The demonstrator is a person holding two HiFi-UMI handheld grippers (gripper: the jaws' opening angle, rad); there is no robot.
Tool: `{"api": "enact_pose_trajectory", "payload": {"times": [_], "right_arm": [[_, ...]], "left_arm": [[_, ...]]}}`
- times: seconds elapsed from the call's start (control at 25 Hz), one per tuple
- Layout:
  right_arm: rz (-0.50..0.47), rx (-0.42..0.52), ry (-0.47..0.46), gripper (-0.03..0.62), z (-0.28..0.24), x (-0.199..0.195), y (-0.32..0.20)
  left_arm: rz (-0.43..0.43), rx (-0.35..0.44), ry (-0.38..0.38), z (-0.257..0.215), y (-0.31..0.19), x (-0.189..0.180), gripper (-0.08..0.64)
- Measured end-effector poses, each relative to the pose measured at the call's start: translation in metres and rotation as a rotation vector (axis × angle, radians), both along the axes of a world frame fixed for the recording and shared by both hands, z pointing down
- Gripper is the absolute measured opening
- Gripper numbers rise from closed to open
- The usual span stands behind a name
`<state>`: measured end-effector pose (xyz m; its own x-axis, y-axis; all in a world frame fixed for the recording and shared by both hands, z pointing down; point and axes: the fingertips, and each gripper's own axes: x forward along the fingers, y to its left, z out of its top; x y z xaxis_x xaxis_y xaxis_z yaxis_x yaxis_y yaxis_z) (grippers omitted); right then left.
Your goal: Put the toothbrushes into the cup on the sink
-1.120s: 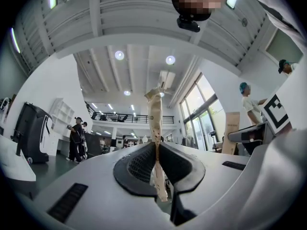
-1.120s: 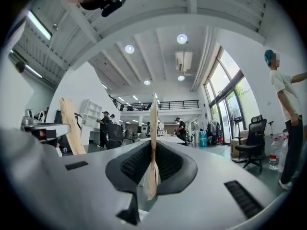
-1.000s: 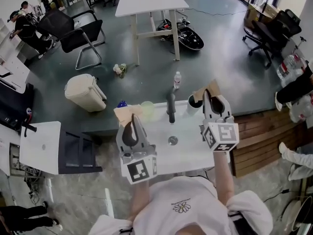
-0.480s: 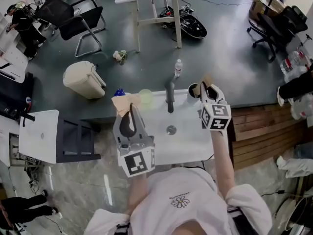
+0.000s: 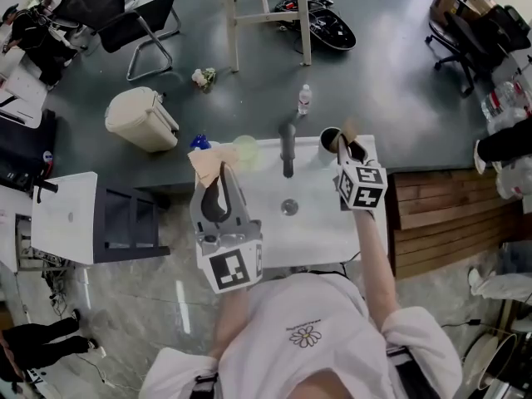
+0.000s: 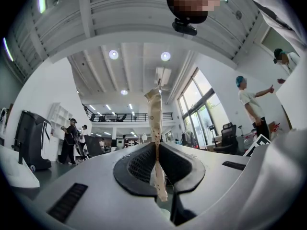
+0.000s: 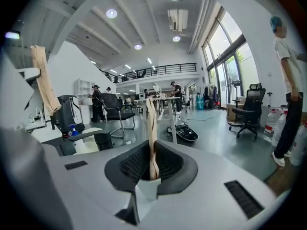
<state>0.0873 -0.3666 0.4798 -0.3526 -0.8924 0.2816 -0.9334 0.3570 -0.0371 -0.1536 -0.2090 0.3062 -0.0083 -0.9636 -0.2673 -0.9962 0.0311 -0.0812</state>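
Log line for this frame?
left gripper: shut on wrapped toothbrush, above sink left side | right gripper: shut on second wrapped toothbrush, near cup

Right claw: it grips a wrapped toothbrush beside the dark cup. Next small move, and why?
Probably nudge the right claw a little left in the head view, so its toothbrush hangs over the dark cup. The claw is shut on the toothbrush and sits beside the cup's rim, not over its mouth.

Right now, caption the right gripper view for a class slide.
Right gripper shut on a tan, paper-wrapped toothbrush.
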Motion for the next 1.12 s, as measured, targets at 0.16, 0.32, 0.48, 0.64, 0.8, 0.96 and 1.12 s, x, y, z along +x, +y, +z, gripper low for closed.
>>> {"api": "enact_pose_trajectory", "payload": {"times": [0.16, 0.32, 0.48, 0.64, 0.8, 0.96, 1.12], "right_arm": [[0.007, -0.023, -0.008, 0.021, 0.012, 0.004, 0.003], [0.003, -0.018, -0.009, 0.021, 0.012, 0.005, 0.002], [0.006, -0.015, -0.012, 0.023, 0.012, 0.006, 0.0], [0.013, 0.001, -0.018, 0.034, 0.007, 0.009, -0.001], [0.026, 0.047, -0.025, 0.034, -0.01, 0.015, -0.007], [0.047, 0.149, -0.031, 0.035, -0.047, 0.021, -0.009], [0.056, 0.285, -0.011, 0.034, -0.092, 0.023, -0.001]], "left_arm": [[-0.001, -0.009, 0.025, 0.002, 0.002, 0.002, 0.035], [-0.002, -0.008, 0.026, 0.002, 0.001, 0.004, 0.036], [0.005, -0.01, 0.019, 0.003, -0.001, 0.008, 0.035], [0.01, -0.014, 0.017, 0.006, -0.002, 0.01, 0.036], [0.02, -0.005, 0.015, 0.002, -0.005, 0.015, 0.036], [0.031, -0.001, 0.017, 0.001, -0.007, 0.02, 0.035], [0.044, 0.01, 0.017, -0.003, -0.006, 0.026, 0.037]]}}
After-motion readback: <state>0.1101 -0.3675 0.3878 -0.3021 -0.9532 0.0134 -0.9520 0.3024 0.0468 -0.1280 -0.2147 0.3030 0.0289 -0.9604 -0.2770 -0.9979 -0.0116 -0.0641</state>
